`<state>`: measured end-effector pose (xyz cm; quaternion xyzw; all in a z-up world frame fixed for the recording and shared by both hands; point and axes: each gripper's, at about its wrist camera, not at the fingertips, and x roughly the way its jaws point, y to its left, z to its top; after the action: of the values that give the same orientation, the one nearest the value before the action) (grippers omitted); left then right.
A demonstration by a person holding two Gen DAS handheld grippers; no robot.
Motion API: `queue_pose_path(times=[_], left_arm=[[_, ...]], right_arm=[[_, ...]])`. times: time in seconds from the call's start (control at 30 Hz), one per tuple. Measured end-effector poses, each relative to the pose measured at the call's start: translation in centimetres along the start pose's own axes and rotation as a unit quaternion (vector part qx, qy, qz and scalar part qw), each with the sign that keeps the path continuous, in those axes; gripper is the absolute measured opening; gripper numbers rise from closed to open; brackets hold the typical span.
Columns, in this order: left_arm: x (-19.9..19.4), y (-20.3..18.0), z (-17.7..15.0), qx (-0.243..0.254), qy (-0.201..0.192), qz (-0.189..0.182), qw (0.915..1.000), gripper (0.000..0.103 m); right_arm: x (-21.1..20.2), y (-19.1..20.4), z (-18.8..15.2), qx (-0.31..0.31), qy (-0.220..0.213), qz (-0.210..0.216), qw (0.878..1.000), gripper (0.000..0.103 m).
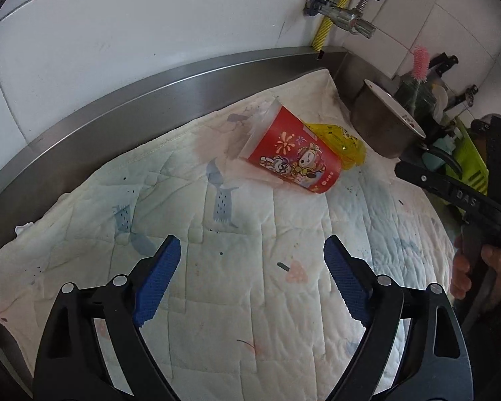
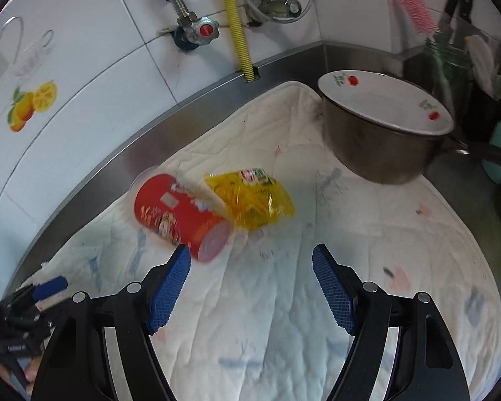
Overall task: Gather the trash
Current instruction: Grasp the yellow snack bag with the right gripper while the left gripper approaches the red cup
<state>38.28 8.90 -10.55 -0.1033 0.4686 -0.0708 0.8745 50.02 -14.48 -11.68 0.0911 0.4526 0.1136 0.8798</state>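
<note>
A red printed cup (image 1: 292, 155) lies on its side on the white quilted cloth (image 1: 233, 267), with a yellow crumpled wrapper (image 1: 342, 142) touching it behind. In the right wrist view the cup (image 2: 177, 214) lies just beyond my left fingertip and the wrapper (image 2: 250, 200) sits to its right. My left gripper (image 1: 252, 247) is open and empty, well short of the cup. My right gripper (image 2: 250, 255) is open and empty, close in front of the cup and wrapper.
A metal pot (image 2: 380, 143) with a white plate (image 2: 384, 100) on top stands at the back right. A steel counter rim (image 1: 150, 100) and tiled wall with pipes and valves (image 2: 200, 30) lie behind. A dish rack with knives and a pink brush (image 1: 421, 63) stands at the right.
</note>
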Motion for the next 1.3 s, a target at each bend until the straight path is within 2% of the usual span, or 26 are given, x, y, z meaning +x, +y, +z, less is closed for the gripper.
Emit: queue_pose_path(times=[0.23, 0.3, 0.37, 0.43, 0.5, 0.57, 0.6, 0.63, 0.77, 0.83, 0.9, 1.1, 1.3], left_arm=[[1.7, 1.5, 0.5, -0.026, 0.006, -0.008, 0.9996, 0.087], [2.0, 1.8, 0.4, -0.029, 0.009, -0.007, 0.9995, 0.087], [2.2, 2.1, 0.4, -0.034, 0.012, -0.009, 0.9993, 0.087], [2.5, 2.5, 0.5, -0.043, 0.016, -0.016, 0.9988, 0.087], [2.7, 2.7, 0.6, -0.051, 0.019, -0.021, 0.9983, 0.087], [2.9, 2.5, 0.9, -0.056, 0.018, -0.022, 0.9980, 0.087], [3.0, 2.4, 1.1, -0.059, 0.017, -0.025, 0.9978, 0.087], [3.1, 2.2, 1.4, -0.061, 0.016, -0.027, 0.9976, 0.087], [3.4, 1.6, 2.3, -0.080, 0.014, -0.037, 0.9960, 0.087], [3.7, 1.3, 3.0, -0.094, 0.016, -0.046, 0.9944, 0.087], [4.1, 0.7, 3.6, -0.104, 0.016, -0.052, 0.9930, 0.087], [4.8, -0.3, 4.1, -0.129, 0.020, -0.061, 0.9895, 0.087], [5.7, -0.4, 4.7, -0.144, 0.024, -0.065, 0.9871, 0.087]], right_arm=[[4.8, -0.4, 3.5, 0.007, 0.028, 0.008, 1.000, 0.073], [6.3, -0.5, 4.3, 0.014, 0.048, 0.021, 0.999, 0.073], [7.4, -0.5, 5.0, 0.015, 0.056, 0.013, 0.998, 0.073], [8.7, -0.9, 5.5, 0.028, 0.078, 0.033, 0.996, 0.073], [9.8, -1.4, 5.7, 0.035, 0.095, 0.024, 0.995, 0.073], [10.7, -1.9, 5.5, 0.042, 0.115, 0.029, 0.992, 0.069], [10.8, -2.0, 5.4, 0.040, 0.115, 0.022, 0.992, 0.059], [10.7, -2.3, 5.3, 0.039, 0.109, 0.021, 0.993, 0.054], [9.7, -3.3, 4.9, 0.056, 0.100, 0.059, 0.992, 0.038], [8.7, -3.4, 4.3, 0.055, 0.090, 0.067, 0.992, 0.023], [8.0, -3.7, 3.7, 0.065, 0.085, 0.083, 0.991, 0.023], [8.0, -3.5, 3.4, 0.061, 0.088, 0.079, 0.991, 0.027], [6.9, -2.3, 3.1, 0.031, 0.066, 0.061, 0.995, 0.020]])
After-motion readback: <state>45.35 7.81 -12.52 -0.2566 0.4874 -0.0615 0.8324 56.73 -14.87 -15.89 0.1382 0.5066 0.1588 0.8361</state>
